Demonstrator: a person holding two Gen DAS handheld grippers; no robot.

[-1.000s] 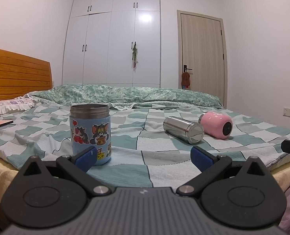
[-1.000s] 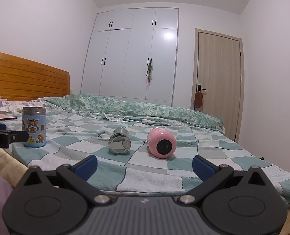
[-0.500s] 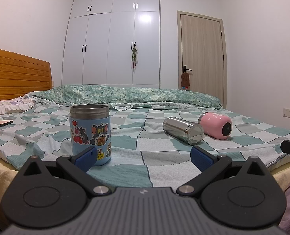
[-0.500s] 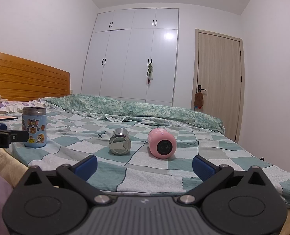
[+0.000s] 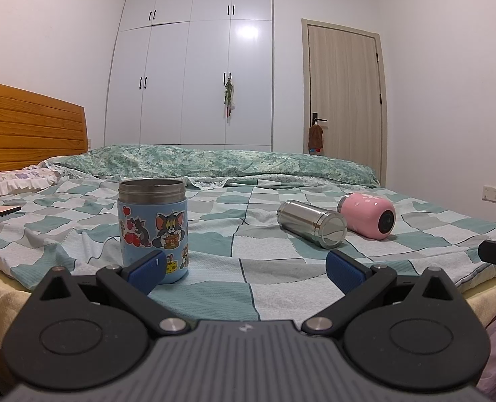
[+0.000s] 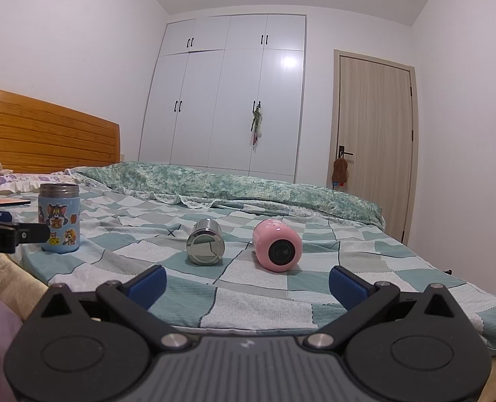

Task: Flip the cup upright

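A blue cartoon cup (image 5: 153, 229) stands upright on the checked bed sheet (image 5: 214, 241), just beyond my left gripper's left finger. It also shows in the right wrist view (image 6: 59, 217). A steel cup (image 5: 311, 222) lies on its side mid-bed, and a pink cup (image 5: 367, 214) lies on its side to its right. In the right wrist view the steel cup (image 6: 205, 242) and the pink cup (image 6: 276, 244) point their ends at me. My left gripper (image 5: 244, 264) is open and empty. My right gripper (image 6: 248, 283) is open and empty, short of both lying cups.
A wooden headboard (image 5: 30, 127) and pillows are at the left. A rolled green quilt (image 5: 214, 164) lies along the far side of the bed. White wardrobes (image 5: 194, 67) and a door (image 5: 343, 100) stand behind. The other gripper's tip shows at the view edges.
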